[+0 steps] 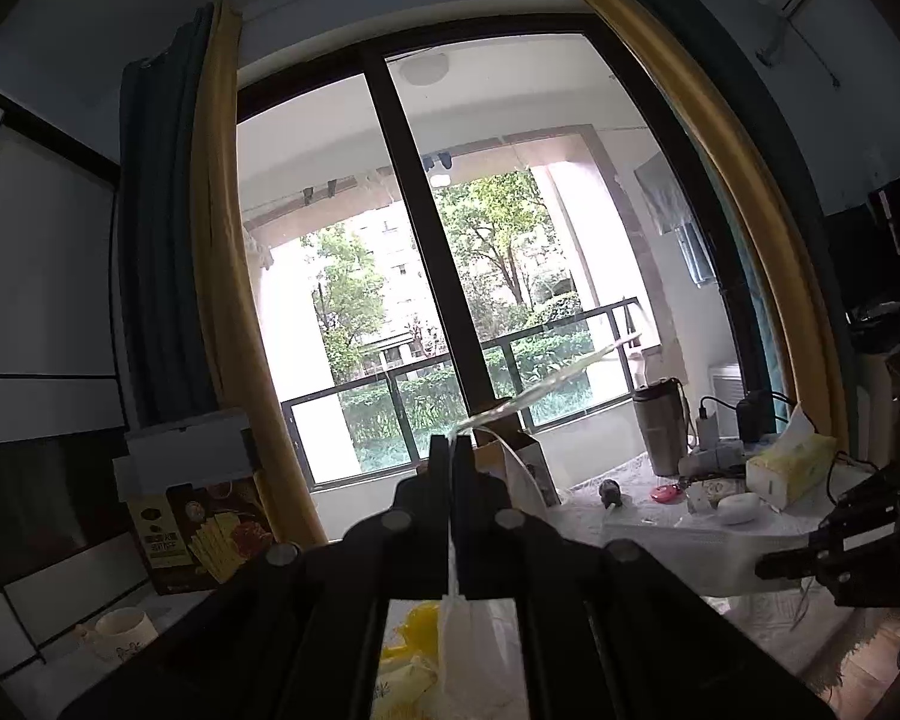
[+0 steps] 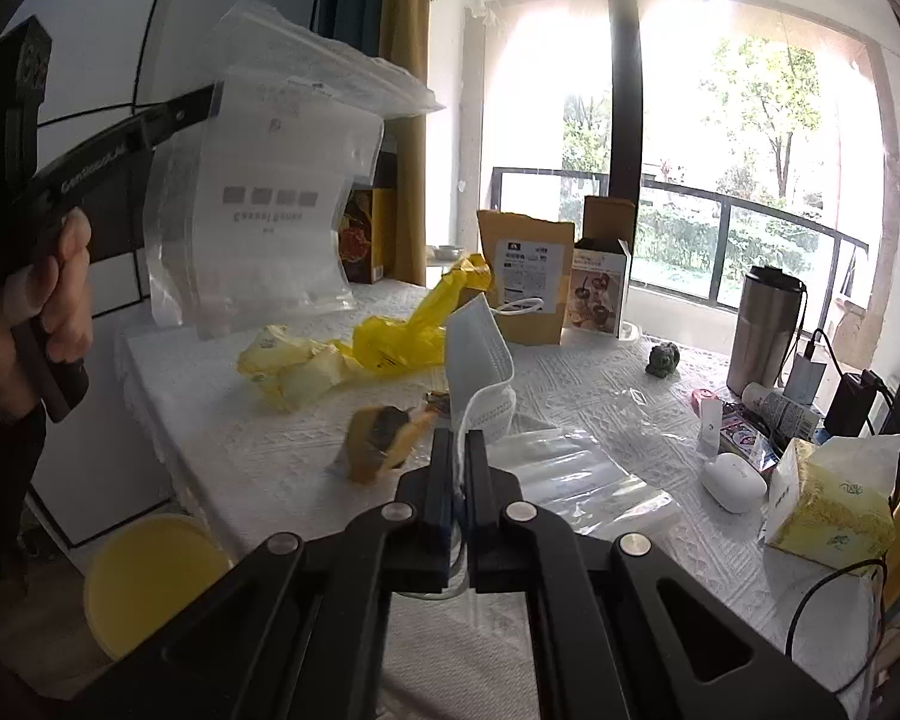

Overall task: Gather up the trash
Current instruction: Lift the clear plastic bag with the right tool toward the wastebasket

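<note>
My left claw is clamped on the edge of a clear plastic bag, which hangs in the air up and to the left of the white table. In its own camera the left fingers are pressed together on the thin film. My right claw is pinched on a pale blue face mask, lifted just above the table near its middle. Behind the mask on the table lie a crumpled yellow bag and a yellow wrapper; a banana peel, I think, sits just left of my right fingers. A flat clear sleeve lies right of them. A yellow bin stands below the table's left edge.
</note>
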{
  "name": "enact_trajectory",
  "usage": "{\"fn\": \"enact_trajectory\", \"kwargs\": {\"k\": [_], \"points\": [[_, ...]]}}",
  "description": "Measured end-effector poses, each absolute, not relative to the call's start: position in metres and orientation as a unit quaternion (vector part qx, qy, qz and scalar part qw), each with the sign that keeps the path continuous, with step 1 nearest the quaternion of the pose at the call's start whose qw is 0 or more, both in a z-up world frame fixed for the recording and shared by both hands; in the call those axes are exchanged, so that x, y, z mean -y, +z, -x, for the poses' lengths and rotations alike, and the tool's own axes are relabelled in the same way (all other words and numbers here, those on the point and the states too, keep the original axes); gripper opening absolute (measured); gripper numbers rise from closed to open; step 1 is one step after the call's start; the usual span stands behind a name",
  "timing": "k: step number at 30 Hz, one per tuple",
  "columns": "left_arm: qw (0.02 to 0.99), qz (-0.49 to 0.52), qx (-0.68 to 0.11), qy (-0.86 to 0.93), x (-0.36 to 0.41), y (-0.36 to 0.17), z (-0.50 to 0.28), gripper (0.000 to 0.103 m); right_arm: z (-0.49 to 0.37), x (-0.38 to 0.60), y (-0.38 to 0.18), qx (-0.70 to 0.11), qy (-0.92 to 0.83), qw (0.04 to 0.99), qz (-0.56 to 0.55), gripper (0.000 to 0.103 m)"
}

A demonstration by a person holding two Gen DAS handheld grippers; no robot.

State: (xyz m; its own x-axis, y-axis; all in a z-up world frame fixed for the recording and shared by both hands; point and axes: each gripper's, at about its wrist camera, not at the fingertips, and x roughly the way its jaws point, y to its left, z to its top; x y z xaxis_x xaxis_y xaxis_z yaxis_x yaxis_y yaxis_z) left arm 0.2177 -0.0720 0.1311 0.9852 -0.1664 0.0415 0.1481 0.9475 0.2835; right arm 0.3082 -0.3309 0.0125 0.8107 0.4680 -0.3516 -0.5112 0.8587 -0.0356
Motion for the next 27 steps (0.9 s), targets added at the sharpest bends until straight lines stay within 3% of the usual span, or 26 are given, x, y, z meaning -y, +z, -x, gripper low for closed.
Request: {"fn": "enact_trajectory", "kwargs": {"k": [11, 27], "points": [[0.990, -0.122, -0.024, -0.060, 0.035, 0.090, -0.148, 0.001, -0.246, 0.308, 0.017, -0.148, 0.315, 0.934, 0.078, 0.003], [0.990, -0.006, -0.140, -0.014, -0.041, 0.021, -0.093, 0.001, -0.195, 0.268, -0.003, -0.152, 0.370, 0.913, 0.085, 0.003]]}}
